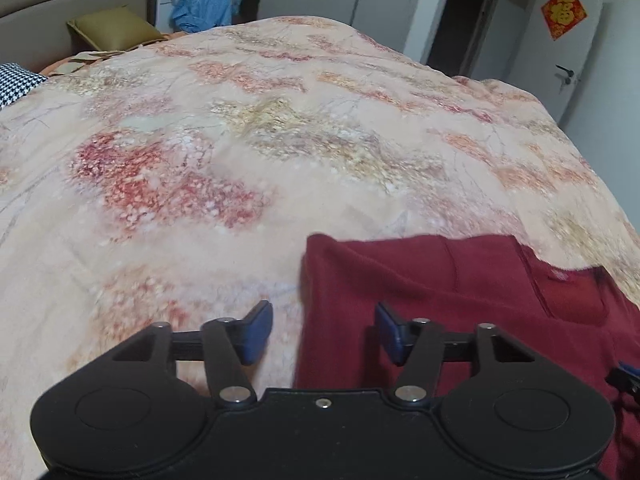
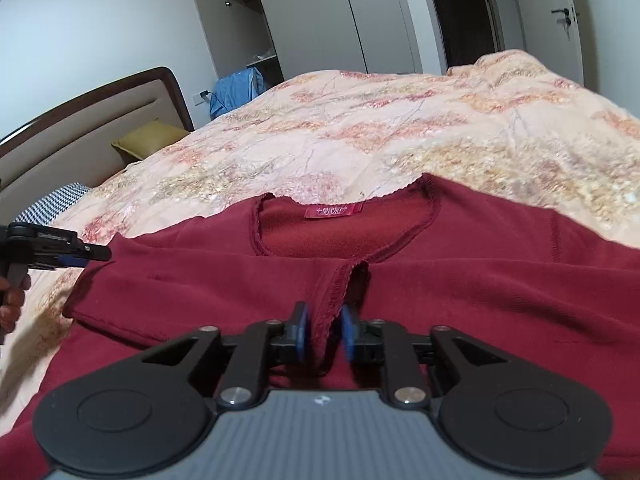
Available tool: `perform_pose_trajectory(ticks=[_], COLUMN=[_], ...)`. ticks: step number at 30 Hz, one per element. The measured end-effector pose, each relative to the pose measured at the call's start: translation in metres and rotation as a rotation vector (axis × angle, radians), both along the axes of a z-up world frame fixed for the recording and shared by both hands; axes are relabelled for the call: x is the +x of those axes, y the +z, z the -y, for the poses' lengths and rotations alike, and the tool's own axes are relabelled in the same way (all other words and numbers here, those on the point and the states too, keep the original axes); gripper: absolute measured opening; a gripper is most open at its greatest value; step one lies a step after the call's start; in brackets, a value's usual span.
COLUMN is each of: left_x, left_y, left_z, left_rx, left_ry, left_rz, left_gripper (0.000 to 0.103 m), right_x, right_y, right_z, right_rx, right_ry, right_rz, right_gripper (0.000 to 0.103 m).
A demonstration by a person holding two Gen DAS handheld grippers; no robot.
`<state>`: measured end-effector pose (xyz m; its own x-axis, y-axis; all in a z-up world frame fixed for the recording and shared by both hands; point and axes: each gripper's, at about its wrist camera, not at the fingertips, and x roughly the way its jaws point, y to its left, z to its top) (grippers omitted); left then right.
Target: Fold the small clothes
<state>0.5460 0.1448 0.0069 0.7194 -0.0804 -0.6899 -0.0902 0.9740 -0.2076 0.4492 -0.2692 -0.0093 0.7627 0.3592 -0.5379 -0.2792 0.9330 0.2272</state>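
A dark red long-sleeved top (image 2: 460, 280) lies spread on the floral bedspread (image 2: 380, 132), neckline and red label away from me, one sleeve folded across its left side. My right gripper (image 2: 324, 330) is nearly shut on the top's front placket edge, which passes between its blue pads. My left gripper (image 1: 324, 330) is open and empty, hovering over the top's left edge (image 1: 400, 276). It also shows in the right wrist view (image 2: 86, 254) at the sleeve's end.
A headboard (image 2: 80, 136), an olive pillow (image 2: 148, 140) and a houndstooth cloth (image 1: 16, 84) lie at the bed's far left. A blue garment (image 1: 208, 6) hangs near wardrobes. A door (image 1: 568, 60) and doorway are at the right.
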Motion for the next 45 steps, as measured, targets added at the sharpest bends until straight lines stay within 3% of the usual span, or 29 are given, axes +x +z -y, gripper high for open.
perform_pose_trajectory(ticks=[4, 6, 9, 11, 15, 19, 22, 25, 26, 28, 30, 34, 37, 42, 45], left_x=[-0.023, -0.026, -0.027, -0.028, -0.031, -0.019, -0.015, -0.021, -0.024, -0.030, -0.037, -0.057, -0.077, -0.119, -0.154], left_y=[-0.005, -0.011, -0.018, -0.015, 0.010, 0.016, 0.003, 0.001, 0.001, 0.005, 0.013, 0.032, 0.047, 0.079, 0.098], left_z=[0.000, 0.002, -0.002, -0.005, 0.001, 0.017, 0.018, 0.017, 0.016, 0.016, 0.019, 0.029, 0.037, 0.049, 0.054], left_rx=[-0.009, -0.002, -0.063, -0.093, -0.034, 0.085, 0.100, 0.061, 0.041, 0.030, 0.042, 0.059, 0.036, 0.022, 0.040], left_ry=[-0.056, -0.078, -0.069, -0.041, 0.010, -0.005, -0.010, 0.022, 0.030, 0.044, 0.049, 0.051, 0.048, 0.029, 0.005], left_rz=[-0.037, -0.063, -0.096, -0.104, -0.082, -0.133, -0.165, -0.147, -0.139, -0.123, -0.109, -0.044, 0.022, 0.128, 0.190], left_gripper=[0.059, 0.042, 0.016, 0.005, 0.004, 0.004, 0.005, 0.010, 0.018, 0.036, 0.059, 0.079, 0.089, 0.100, 0.102], right_x=[-0.012, -0.016, -0.018, -0.020, -0.025, -0.027, -0.027, -0.031, -0.034, -0.043, -0.055, -0.091, -0.127, -0.185, -0.217], right_y=[0.002, 0.002, 0.000, -0.002, -0.002, -0.003, -0.005, -0.002, 0.000, 0.006, 0.012, 0.027, 0.034, 0.038, 0.039], right_z=[0.003, 0.001, 0.002, 0.001, -0.006, -0.011, -0.012, -0.009, -0.005, 0.002, 0.008, 0.018, 0.023, 0.031, 0.037], right_rx=[-0.018, -0.048, -0.049, -0.067, -0.144, -0.170, -0.182, -0.174, -0.160, -0.129, -0.127, -0.124, -0.135, -0.185, -0.192], right_ry=[0.026, 0.031, 0.025, 0.021, 0.024, 0.019, 0.021, 0.026, 0.027, 0.034, 0.033, 0.009, -0.002, 0.006, 0.003], right_rz=[0.000, 0.000, -0.016, -0.016, -0.001, 0.003, 0.002, 0.004, 0.003, 0.009, 0.018, 0.052, 0.093, 0.118, 0.117], right_gripper=[0.043, 0.042, 0.042, 0.041, 0.025, 0.024, 0.024, 0.030, 0.033, 0.052, 0.061, 0.094, 0.103, 0.103, 0.103])
